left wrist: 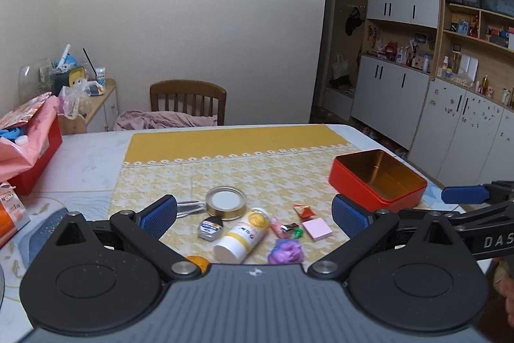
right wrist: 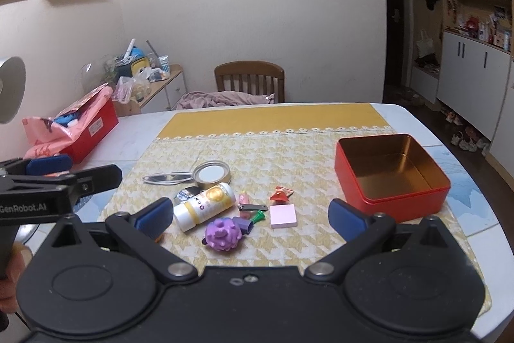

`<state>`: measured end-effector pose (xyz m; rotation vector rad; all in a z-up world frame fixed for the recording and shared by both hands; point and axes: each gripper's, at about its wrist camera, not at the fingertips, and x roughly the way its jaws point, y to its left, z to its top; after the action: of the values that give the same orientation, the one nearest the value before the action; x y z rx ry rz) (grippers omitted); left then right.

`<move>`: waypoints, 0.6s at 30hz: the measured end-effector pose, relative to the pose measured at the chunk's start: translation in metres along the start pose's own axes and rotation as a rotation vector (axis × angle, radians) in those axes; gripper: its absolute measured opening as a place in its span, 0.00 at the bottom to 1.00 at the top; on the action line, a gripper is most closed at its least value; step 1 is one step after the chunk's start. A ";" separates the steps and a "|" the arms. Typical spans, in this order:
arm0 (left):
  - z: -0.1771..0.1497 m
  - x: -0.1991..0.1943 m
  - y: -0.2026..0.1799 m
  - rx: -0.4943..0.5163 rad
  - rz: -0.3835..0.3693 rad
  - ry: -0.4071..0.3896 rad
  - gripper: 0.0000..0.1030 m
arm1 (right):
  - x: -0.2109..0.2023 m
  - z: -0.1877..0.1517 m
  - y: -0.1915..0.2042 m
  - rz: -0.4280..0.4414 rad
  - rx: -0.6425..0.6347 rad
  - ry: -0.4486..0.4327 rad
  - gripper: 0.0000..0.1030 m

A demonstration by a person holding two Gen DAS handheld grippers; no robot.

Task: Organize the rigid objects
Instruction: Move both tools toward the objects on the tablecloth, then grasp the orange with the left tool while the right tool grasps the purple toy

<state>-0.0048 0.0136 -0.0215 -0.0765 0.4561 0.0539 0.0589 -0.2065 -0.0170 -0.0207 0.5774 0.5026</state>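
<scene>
Left wrist view shows me a small pile of things low in the middle of the frame, on the yellow cloth [left wrist: 225, 169]. I see a white and yellow bottle [left wrist: 242, 235] lying on its side, a round tin lid [left wrist: 225, 203], a pink pad [left wrist: 316, 229] and a purple toy [left wrist: 286, 251]. The red tin box [left wrist: 377, 180] sits at the right, and it looks empty.

I think nothing is sorted yet, so I am at the very start. My next move, I guess, is to pick one thing and put it in the box. The bottle is round and could roll, so I should grab it across its middle.

My left gripper [left wrist: 253, 216] hangs above the pile with its fingers spread wide, holding nothing. In the right wrist view, my right gripper [right wrist: 250, 216] is spread wide too and empty. It hangs over the toy and the pad. The box is at the right of that frame, close to its right finger.
</scene>
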 end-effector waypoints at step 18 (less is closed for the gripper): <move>-0.023 0.054 0.035 -0.052 0.089 0.073 1.00 | 0.066 -0.010 0.008 0.119 -0.159 0.086 1.00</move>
<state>0.0313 0.0479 -0.0681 -0.1096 0.5307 0.1510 0.0978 -0.1716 -0.0591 -0.1605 0.6243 0.6654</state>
